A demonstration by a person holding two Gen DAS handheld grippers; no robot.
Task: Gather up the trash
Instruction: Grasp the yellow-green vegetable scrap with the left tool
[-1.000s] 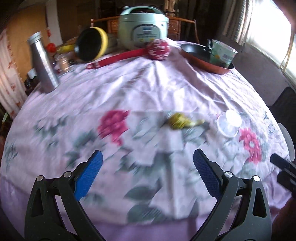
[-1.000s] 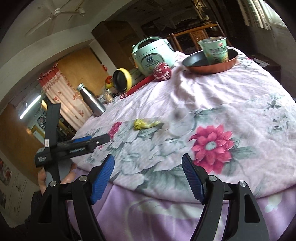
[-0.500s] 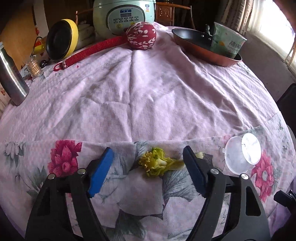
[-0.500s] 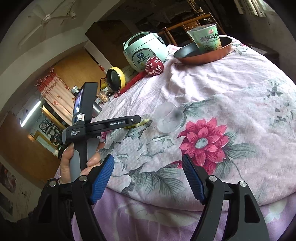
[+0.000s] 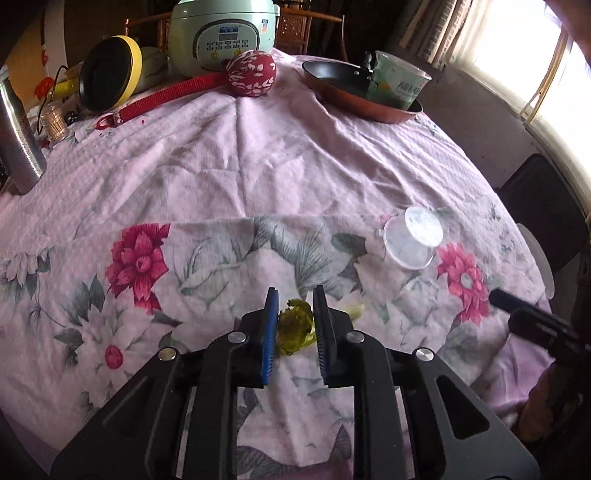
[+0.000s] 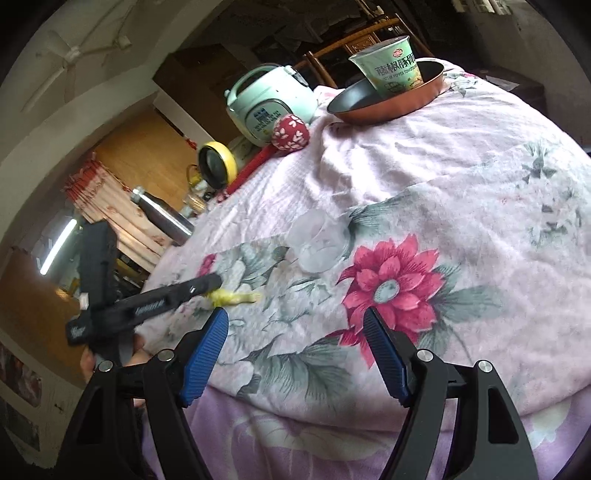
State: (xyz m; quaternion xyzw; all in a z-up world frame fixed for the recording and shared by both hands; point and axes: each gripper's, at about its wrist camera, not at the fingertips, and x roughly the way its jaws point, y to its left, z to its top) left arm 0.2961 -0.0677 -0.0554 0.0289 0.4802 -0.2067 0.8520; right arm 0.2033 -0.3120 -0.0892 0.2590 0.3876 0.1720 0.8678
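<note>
My left gripper (image 5: 294, 325) points down at the worktop (image 5: 258, 177), and its jaws are closing around the yellow-green vegetable scrap (image 5: 295, 326), which sits between the blue pads (image 5: 269, 332) near the front edge of the flowered cloth; the left pad looks to be against it, while I cannot tell whether the right pad touches it yet. A pale bit of the scrap sticks out to the right of the gripper. My right gripper (image 6: 295, 350) hangs released over the cloth's near edge, jaws wide with nothing between them. From its view the scrap (image 6: 234, 297) lies just ahead and to the left, at the tip of my left gripper (image 6: 207, 284). A clear plastic cup (image 5: 412, 242) lies tipped on its side near the scrap. At the far side stand a rice cooker (image 5: 221, 33) and a pan (image 5: 354, 92) holding a noodle cup (image 5: 399, 83).
</note>
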